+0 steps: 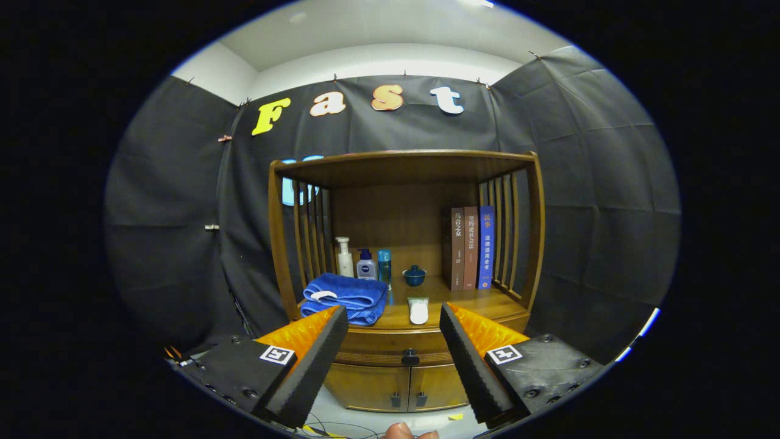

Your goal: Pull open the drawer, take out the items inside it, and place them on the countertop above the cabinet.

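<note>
A wooden cabinet [527, 244] stands ahead with a closed drawer [372, 349] below its countertop [475, 302]. The drawer's dark knob [410, 356] sits centred between my fingers and some way beyond them. My gripper [393, 317] is open, with nothing between its fingers, well back from the cabinet. On the countertop lie a folded blue towel [346, 297] and a small white object [418, 310] near the front edge.
On the countertop's back stand a white pump bottle [345, 256], a blue-capped bottle [365, 265], a teal bottle [384, 265], a small blue lidded cup [414, 275] and three upright books [469, 247]. Two lower doors [396, 387] sit below the drawer. Part of a hand [409, 432] shows at the bottom.
</note>
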The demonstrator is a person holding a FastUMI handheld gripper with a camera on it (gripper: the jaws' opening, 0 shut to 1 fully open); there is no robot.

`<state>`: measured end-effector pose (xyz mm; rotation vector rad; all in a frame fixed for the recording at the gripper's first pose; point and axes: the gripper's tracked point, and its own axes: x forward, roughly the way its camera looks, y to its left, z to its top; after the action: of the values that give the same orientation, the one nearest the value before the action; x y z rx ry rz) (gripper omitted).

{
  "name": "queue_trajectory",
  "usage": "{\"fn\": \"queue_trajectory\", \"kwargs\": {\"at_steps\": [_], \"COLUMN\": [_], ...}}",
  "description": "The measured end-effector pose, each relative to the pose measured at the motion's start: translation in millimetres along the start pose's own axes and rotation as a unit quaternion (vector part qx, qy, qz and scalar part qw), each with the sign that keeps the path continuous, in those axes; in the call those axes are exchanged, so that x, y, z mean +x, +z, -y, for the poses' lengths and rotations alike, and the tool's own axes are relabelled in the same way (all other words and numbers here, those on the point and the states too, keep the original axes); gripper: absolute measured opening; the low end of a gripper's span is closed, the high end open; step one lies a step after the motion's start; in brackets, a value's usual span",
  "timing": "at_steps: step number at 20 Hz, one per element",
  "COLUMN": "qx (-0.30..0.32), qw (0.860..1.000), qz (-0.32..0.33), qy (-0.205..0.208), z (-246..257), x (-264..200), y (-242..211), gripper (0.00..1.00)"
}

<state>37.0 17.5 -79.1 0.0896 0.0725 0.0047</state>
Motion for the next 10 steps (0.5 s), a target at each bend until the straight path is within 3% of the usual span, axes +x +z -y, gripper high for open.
{"fn": "queue_trajectory", "kwargs": {"at_steps": [10], "qx": [-0.001], "qw": [0.999], "qz": [0.033], "qy": [-0.040], "z": [34.6], "x": [-27.0], "y": [39.8], "gripper": [0.99]}}
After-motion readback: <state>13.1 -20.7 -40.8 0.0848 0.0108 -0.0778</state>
